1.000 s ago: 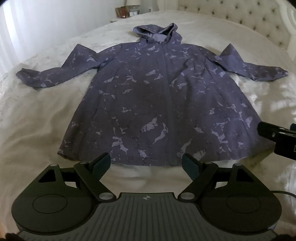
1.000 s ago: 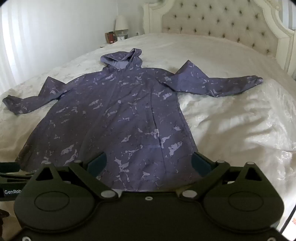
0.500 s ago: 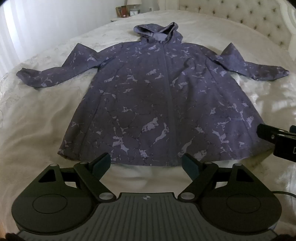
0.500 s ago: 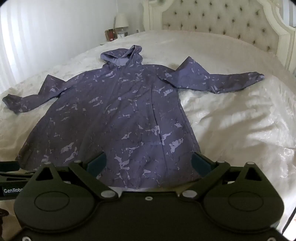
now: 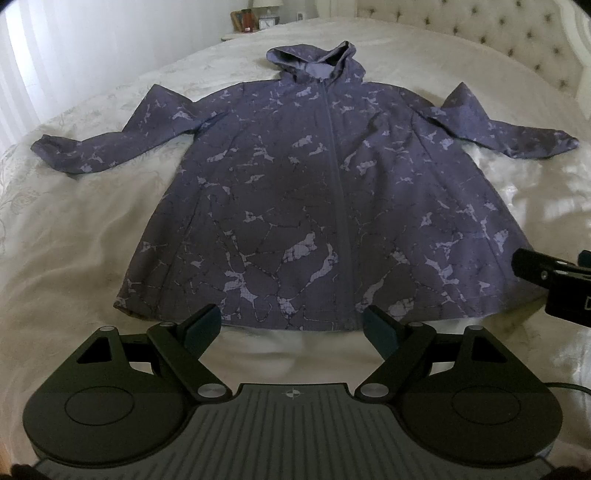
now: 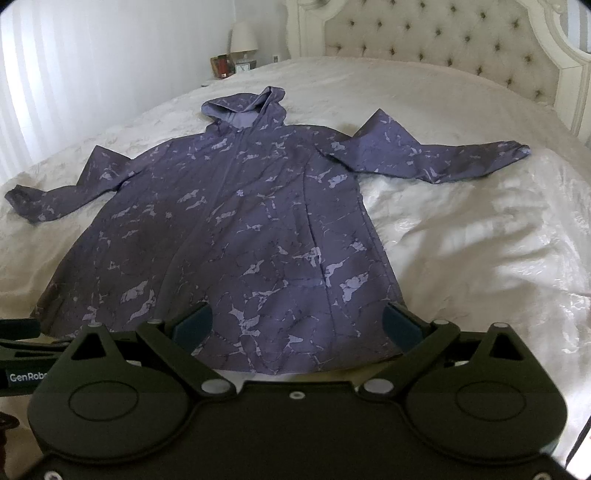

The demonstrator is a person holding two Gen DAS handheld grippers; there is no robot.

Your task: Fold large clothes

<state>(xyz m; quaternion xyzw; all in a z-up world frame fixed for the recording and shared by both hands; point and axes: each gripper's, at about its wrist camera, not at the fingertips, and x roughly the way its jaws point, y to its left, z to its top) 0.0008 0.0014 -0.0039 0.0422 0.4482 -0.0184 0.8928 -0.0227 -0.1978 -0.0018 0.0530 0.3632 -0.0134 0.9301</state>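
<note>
Cream bedspread [image 5: 74, 258], tufted headboard [image 6: 424, 33] (jacket [image 5: 325, 206] flat); both grippers' jaws spread, empty.

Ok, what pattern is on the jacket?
Dusky purple jacket with pale lavender marble-like blotches and dark veins; clearest in the left wrist view.

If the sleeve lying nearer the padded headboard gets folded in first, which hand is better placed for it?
Probably the right. The right gripper, open and empty, hovers over the purple marbled hooded jacket at the hem corner on that sleeve's side; the left gripper hovers mid-hem.
</note>
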